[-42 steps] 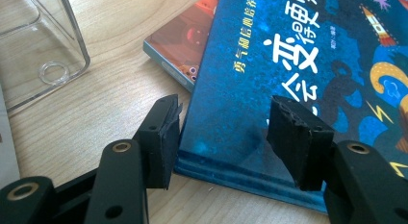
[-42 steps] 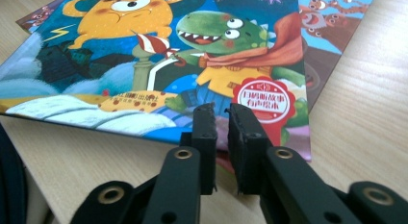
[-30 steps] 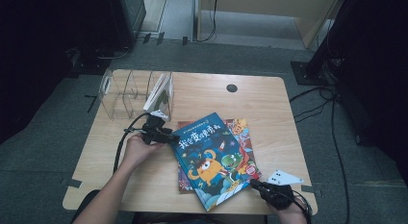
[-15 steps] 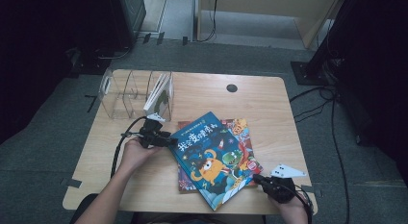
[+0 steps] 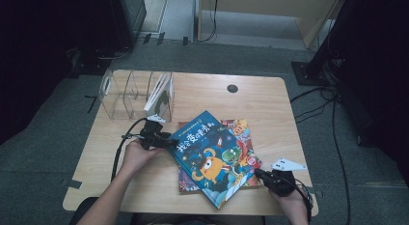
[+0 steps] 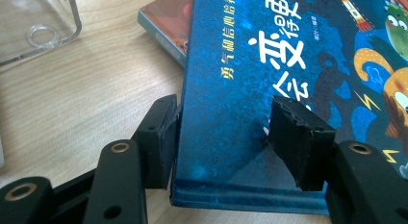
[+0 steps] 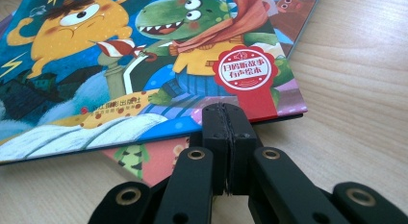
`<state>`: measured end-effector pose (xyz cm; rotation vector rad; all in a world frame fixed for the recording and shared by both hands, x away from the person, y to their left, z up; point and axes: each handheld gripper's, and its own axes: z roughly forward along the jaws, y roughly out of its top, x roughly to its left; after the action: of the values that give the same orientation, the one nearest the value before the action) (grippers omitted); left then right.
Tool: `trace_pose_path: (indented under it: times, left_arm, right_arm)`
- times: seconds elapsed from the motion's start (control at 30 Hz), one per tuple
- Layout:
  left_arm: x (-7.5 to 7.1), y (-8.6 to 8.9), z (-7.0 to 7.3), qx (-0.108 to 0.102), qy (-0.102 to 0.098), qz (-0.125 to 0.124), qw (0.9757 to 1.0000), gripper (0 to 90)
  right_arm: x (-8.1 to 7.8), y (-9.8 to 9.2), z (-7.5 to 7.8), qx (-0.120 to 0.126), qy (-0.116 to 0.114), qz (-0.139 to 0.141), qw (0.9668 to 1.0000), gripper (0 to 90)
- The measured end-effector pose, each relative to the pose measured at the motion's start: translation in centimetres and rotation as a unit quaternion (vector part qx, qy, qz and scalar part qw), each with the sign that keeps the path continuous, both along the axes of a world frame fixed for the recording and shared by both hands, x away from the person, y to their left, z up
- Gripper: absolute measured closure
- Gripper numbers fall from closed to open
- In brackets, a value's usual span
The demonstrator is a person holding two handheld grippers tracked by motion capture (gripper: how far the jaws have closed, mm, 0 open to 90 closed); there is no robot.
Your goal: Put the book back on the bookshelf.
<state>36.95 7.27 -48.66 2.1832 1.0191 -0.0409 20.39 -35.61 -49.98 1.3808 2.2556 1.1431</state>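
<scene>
Since a second ago the blue book (image 5: 212, 155) has swung a little on the stack, its near corner sliding toward five o'clock, and my right hand-held gripper (image 5: 260, 175) has shifted slightly along the bench (image 5: 270, 97) with it. That book lies slantwise on top of a second picture book (image 5: 243, 133) at the middle of the bench, with the clear plastic rack (image 5: 135, 92) at about ten o'clock from it, one book already standing in its right-hand slot. My left hand-held gripper (image 6: 221, 137) straddles the blue book's nine o'clock corner: one jaw sits against the spine edge, the other rests over the cover, and the jaws have just been opening a touch, so they stand apart around the corner and I would not call it a clamp yet. My right hand-held gripper has its jaws pressed together with nothing between them, its tip just at the book's lower edge by the red seal (image 7: 246, 68). I judge the step to be lifting this book off the stack. To do it well I should use the closed right tip to nudge or pry the edge up, keep the book from sliding further, then close the left jaws squarely on the spine corner before raising it toward the rack.
</scene>
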Motion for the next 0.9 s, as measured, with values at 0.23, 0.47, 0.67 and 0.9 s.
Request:
trace_pose_path:
  times: [0.23, 0.47, 0.67, 0.9]
  left_arm:
    - [-0.5, 0.5, 0.0, -0.001, 0.004, 0.008, 1.0000, 45.8]
    - [-1.2, 0.9, 0.0, 0.000, 0.008, 0.015, 0.9999, 46.1]
    - [-2.2, 1.4, 0.1, 0.000, 0.015, 0.020, 0.9997, 46.4]
    - [-3.3, 2.1, 0.1, -0.008, 0.028, 0.032, 0.9991, 46.3]
  right_arm:
    - [0.9, -0.1, 0.0, 0.005, 0.002, -0.004, 1.0000, 89.6]
    - [1.7, 0.0, 0.0, 0.003, 0.001, -0.005, 1.0000, 90.0]
    - [2.3, -0.1, 0.0, 0.004, 0.002, -0.006, 1.0000, 90.0]
    - [3.1, 0.0, 0.0, 0.005, 0.001, -0.005, 1.0000, 90.0]
